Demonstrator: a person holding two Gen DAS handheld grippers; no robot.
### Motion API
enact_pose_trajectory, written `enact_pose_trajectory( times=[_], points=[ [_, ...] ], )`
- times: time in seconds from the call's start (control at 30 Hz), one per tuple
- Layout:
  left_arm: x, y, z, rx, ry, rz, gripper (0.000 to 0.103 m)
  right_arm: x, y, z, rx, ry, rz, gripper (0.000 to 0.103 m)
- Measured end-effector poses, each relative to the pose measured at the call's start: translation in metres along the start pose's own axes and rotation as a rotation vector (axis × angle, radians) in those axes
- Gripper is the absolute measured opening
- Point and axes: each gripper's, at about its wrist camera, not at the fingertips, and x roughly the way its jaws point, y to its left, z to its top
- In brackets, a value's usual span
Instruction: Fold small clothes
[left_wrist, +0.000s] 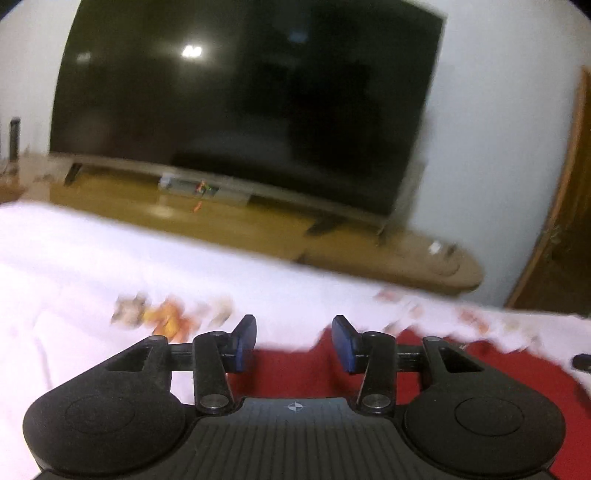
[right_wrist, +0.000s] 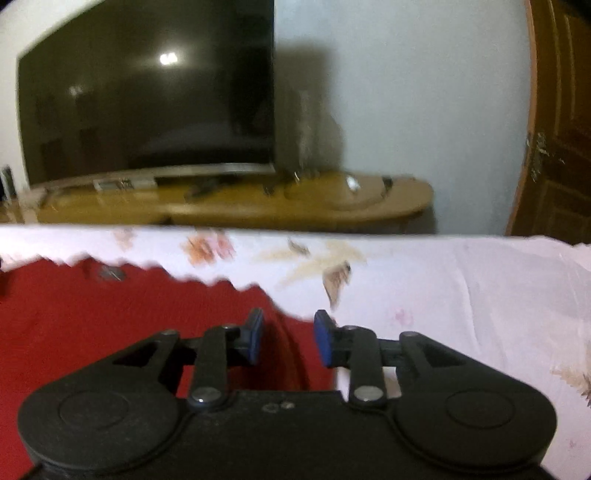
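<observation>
Red garment (right_wrist: 110, 325) of soft, matte fabric, spread flat on a white bedsheet (right_wrist: 461, 295) printed with faded orange and tan flowers; ragged, zigzag look to its far edge, partly from blur. In the left wrist view, same red garment (left_wrist: 295, 373) directly under and ahead of the left gripper (left_wrist: 293, 341): black plastic body, blue pads (left_wrist: 341, 343), jaws partly apart with nothing between them. Right gripper (right_wrist: 288, 338) poised over the garment's right-hand edge, jaws likewise part open and empty, one pad over red cloth, the other over white sheet. Bare, lightly creased sheet to the right of the garment and beyond it up to the straight bed edge. Past that, a rounded wooden TV stand (right_wrist: 295, 206) with a large dark glossy television (left_wrist: 240, 103), a pale wall, and a brown panelled door (right_wrist: 561, 147) at far right.
</observation>
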Motion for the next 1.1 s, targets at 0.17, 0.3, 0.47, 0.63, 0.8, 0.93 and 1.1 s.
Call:
enact_pose_trajectory(
  times=[0.17,0.3,0.47,0.63,0.8,0.93,1.1],
  points=[
    [0.010,-0.089,-0.006,0.192,0.072,-0.231,0.045,0.008,0.055,0.018,-0.023,0.051,0.184,0.033],
    [0.033,-0.118,-0.037,0.295,0.204,-0.247,0.048,0.031,0.096,0.011,-0.065,0.124,0.224,0.037],
    [0.033,-0.064,-0.040,0.286,0.200,-0.130,0.059,0.039,0.058,0.003,-0.084,0.158,0.106,0.033],
    [0.031,-0.027,-0.035,0.238,0.192,-0.030,0.059,0.023,-0.007,-0.008,-0.024,0.162,0.054,0.025],
    [-0.003,-0.044,-0.028,0.212,0.099,-0.073,0.059,-0.008,0.019,0.001,-0.058,0.087,0.065,0.038],
    [-0.025,-0.090,-0.039,0.230,0.083,-0.161,0.059,-0.030,0.064,-0.002,-0.099,0.054,0.185,0.040],
    [-0.017,-0.118,-0.079,0.350,0.215,-0.107,0.061,-0.027,0.115,-0.022,-0.184,0.102,0.250,0.040]
  ],
)
